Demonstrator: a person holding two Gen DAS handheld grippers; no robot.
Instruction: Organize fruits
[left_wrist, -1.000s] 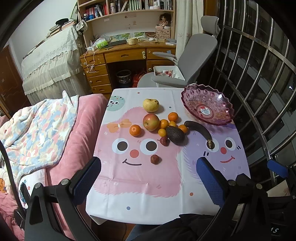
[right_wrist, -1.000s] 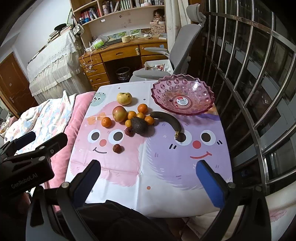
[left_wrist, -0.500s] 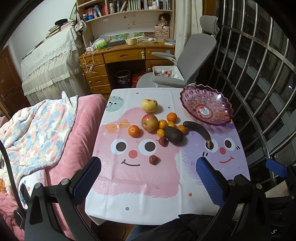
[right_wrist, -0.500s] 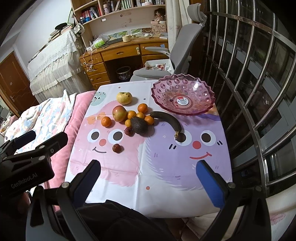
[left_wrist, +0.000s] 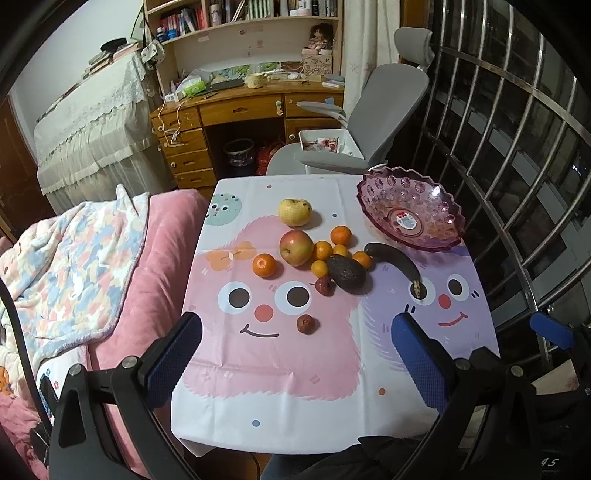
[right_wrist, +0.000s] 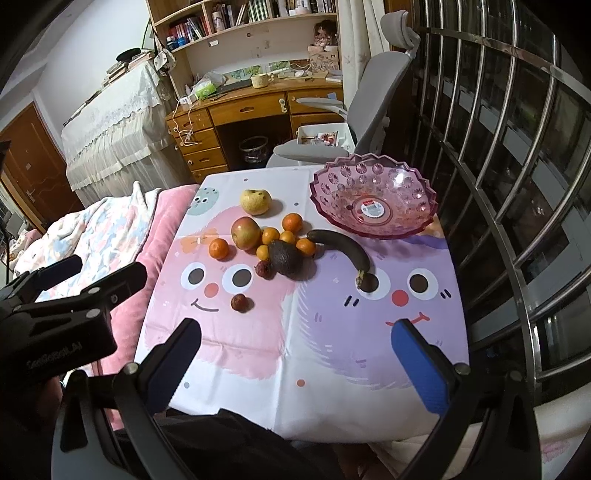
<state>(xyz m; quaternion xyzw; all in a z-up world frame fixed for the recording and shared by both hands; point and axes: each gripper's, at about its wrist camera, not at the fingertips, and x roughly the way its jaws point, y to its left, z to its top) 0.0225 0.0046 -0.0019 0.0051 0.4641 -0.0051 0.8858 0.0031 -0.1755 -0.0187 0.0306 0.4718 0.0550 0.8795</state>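
Note:
Fruit lies on a table with a cartoon-face cloth (left_wrist: 280, 373): a yellow pear (left_wrist: 294, 211), a red apple (left_wrist: 296, 246), several small oranges (left_wrist: 264, 265), a dark avocado (left_wrist: 346, 274), a blackened banana (left_wrist: 397, 260) and two small reddish fruits (left_wrist: 306, 324). An empty pink glass bowl (left_wrist: 410, 206) stands at the far right. The same things show in the right wrist view: bowl (right_wrist: 373, 197), banana (right_wrist: 343, 245), avocado (right_wrist: 285, 256). My left gripper (left_wrist: 295, 354) and right gripper (right_wrist: 295, 354) are both open and empty, above the near table edge.
A pink bed with a patterned blanket (left_wrist: 74, 258) borders the table's left side. A metal window grille (left_wrist: 517, 166) runs along the right. A grey office chair (left_wrist: 369, 122) and a wooden desk (left_wrist: 229, 110) stand beyond the far edge.
Both grippers have barely moved; the left view has shifted very slightly. The fruit and bowl have not moved.

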